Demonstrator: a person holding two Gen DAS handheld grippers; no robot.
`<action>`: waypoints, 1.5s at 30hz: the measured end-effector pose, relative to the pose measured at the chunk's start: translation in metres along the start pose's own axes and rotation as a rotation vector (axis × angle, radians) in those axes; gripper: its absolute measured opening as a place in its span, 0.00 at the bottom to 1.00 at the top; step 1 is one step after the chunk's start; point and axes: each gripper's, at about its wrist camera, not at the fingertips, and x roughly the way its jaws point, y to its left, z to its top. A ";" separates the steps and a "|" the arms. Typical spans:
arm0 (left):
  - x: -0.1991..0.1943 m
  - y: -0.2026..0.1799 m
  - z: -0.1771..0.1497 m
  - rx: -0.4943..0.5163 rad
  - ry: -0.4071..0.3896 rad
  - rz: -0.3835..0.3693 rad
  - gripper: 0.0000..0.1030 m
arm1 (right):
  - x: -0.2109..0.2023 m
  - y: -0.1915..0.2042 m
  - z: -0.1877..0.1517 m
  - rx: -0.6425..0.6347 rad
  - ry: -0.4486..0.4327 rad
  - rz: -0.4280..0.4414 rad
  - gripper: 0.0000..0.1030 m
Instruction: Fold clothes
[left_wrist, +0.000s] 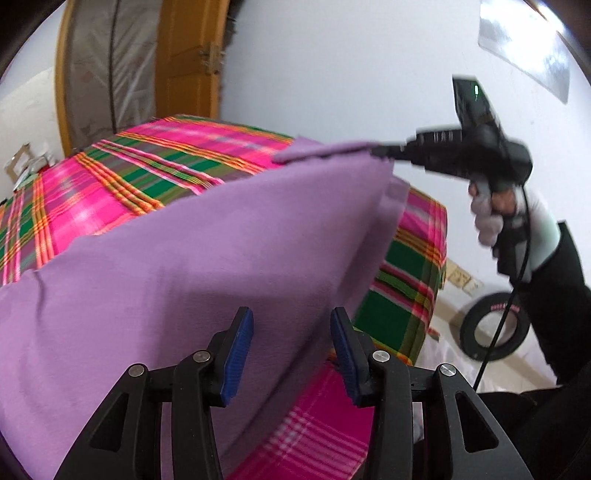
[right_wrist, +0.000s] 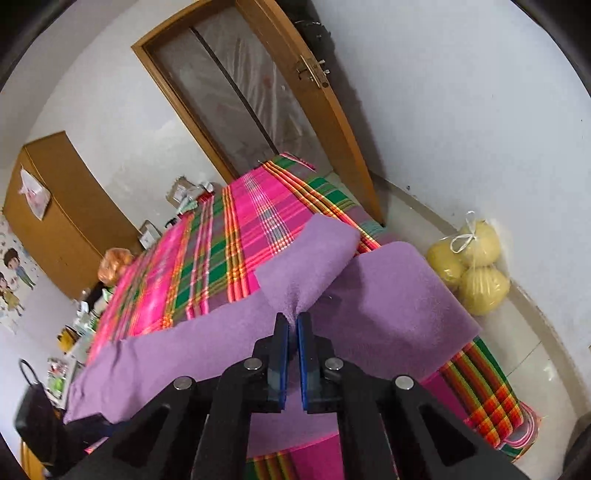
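Your right gripper (right_wrist: 292, 321) has its blue fingers (right_wrist: 282, 354) pinching a bunched fold of the purple cloth (right_wrist: 388, 295), and in the left wrist view you can see that same gripper (left_wrist: 380, 150) holding a corner up in the air above the bed (left_wrist: 122, 177). Your left gripper (left_wrist: 291, 317) has its fingers (left_wrist: 240, 354) spread apart, with the cloth (left_wrist: 184, 258) draped in front of and under them but nothing pressed between the pads.

The cloth lies across the near end of the bed, over the pink, green and orange plaid bedspread (right_wrist: 207, 258), with one flap folded back on itself.

As for writing, there's not much. The black tyre (left_wrist: 491, 326) on the floor has pinkish lettering, but it's too blurred to read. The cartoon sticker (right_wrist: 13, 273) on the wall is cut off at the frame edge. The clutter beside the bed is too small to identify. The bag of yellow round fruit (right_wrist: 469, 266) is against the wall.
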 end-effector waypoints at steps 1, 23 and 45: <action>0.002 -0.003 0.000 0.016 0.000 0.011 0.44 | -0.001 0.000 0.001 0.002 -0.002 0.006 0.05; 0.003 -0.009 -0.006 0.010 -0.018 -0.131 0.00 | -0.003 -0.039 -0.036 0.071 0.091 -0.032 0.05; -0.008 0.085 -0.011 -0.373 -0.083 0.003 0.05 | 0.068 0.060 0.001 -0.536 0.134 -0.227 0.32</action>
